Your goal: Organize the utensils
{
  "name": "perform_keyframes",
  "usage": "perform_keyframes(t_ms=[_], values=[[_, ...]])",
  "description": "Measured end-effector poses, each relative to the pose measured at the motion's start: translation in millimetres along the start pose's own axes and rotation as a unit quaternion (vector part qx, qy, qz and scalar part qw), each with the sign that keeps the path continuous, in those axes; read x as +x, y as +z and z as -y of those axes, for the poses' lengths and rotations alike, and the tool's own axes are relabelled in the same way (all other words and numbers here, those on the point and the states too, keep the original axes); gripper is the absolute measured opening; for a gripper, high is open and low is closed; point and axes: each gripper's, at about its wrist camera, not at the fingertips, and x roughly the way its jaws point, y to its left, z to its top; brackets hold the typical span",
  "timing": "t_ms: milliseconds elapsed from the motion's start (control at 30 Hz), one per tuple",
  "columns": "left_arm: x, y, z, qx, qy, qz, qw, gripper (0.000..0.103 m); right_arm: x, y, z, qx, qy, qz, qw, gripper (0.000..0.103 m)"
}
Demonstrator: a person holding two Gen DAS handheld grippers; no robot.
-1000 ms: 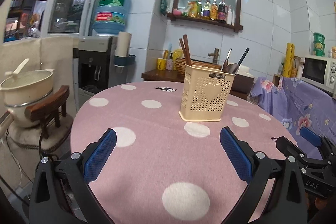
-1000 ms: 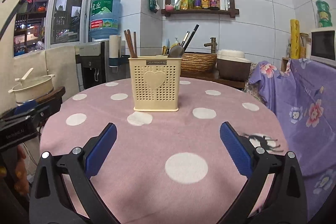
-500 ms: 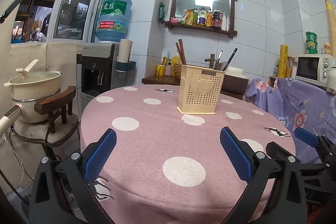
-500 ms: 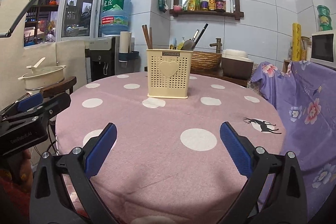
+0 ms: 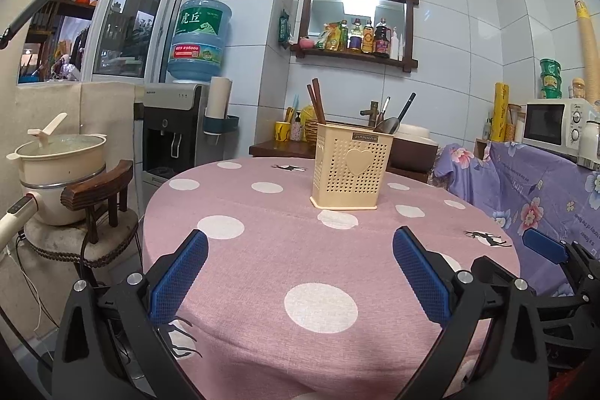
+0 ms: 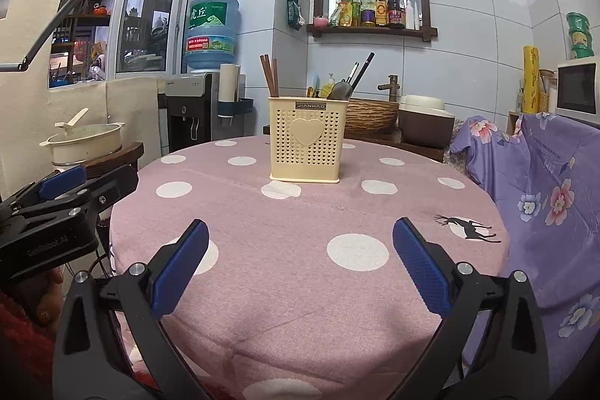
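A cream perforated utensil holder [image 5: 350, 167] with a heart on its front stands on the far half of the round pink polka-dot table [image 5: 262, 250]; it also shows in the right wrist view [image 6: 305, 147]. Brown chopsticks [image 5: 317, 102] stand in its left side and a spoon and dark-handled utensils [image 5: 390, 120] in its right side. My left gripper [image 5: 300, 267] is open and empty at the table's near edge. My right gripper [image 6: 300, 255] is open and empty, also at the near edge, well short of the holder.
A cream pot [image 5: 56, 160] sits on a wooden stool at the left. A water dispenser [image 5: 176, 130] stands behind the table. A purple floral cloth [image 5: 543, 186] covers furniture at the right, with a microwave [image 5: 555, 128] on it. A counter with a basket [image 6: 371, 115] lies behind.
Both grippers have drawn back from the holder towards the table's near edge and risen a little. The holder looks smaller and farther. Both stay open and empty.
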Motion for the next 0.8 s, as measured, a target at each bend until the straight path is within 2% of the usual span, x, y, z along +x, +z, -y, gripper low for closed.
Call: perform_keyframes(t_ms=[800], values=[[-0.4,0.3,0.2,-0.004,0.001,-0.003,1.0,0.098,-1.5,0.5,0.7,0.0,-0.001,0.001,1.0,0.097]])
